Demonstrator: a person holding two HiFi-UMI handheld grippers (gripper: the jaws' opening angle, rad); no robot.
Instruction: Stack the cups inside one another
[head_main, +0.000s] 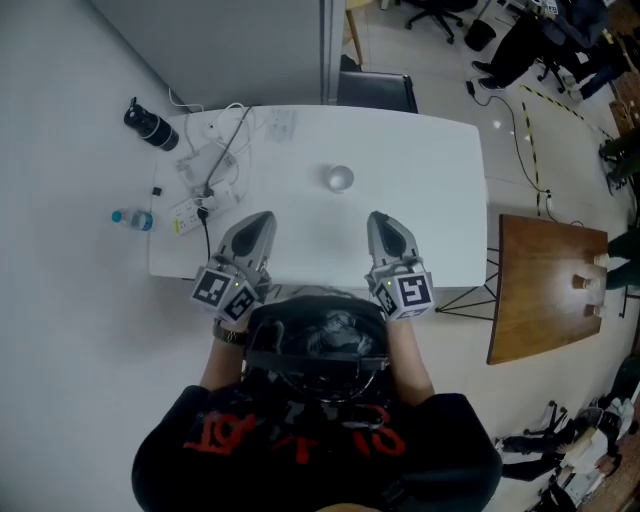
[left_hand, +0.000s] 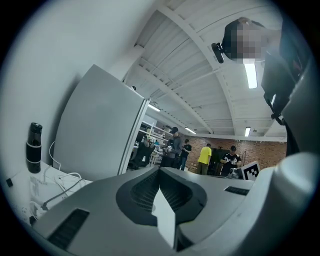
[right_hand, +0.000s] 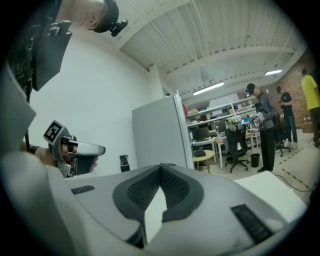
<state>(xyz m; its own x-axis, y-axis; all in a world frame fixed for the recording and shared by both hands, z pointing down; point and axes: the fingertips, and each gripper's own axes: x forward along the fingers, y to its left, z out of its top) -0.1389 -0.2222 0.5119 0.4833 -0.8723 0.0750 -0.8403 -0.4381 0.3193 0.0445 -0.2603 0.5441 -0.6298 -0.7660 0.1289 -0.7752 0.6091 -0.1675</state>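
Observation:
A pale cup (head_main: 339, 179), seen from above, stands alone near the middle of the white table (head_main: 440, 200); I cannot tell whether others sit inside it. My left gripper (head_main: 261, 220) hovers over the table's near edge, left of the cup and short of it, jaws shut and empty. My right gripper (head_main: 381, 219) hangs level with it, right of the cup, also shut with nothing held. In the left gripper view the jaws (left_hand: 160, 174) meet at the tip; the same holds in the right gripper view (right_hand: 160, 169), where the cup is hidden.
A black bottle (head_main: 150, 126), white cables and a power strip (head_main: 205, 185) crowd the table's far left corner. A small water bottle (head_main: 132, 219) lies beyond the left edge. A black chair (head_main: 375, 90) stands behind the table, a wooden table (head_main: 545, 285) to the right.

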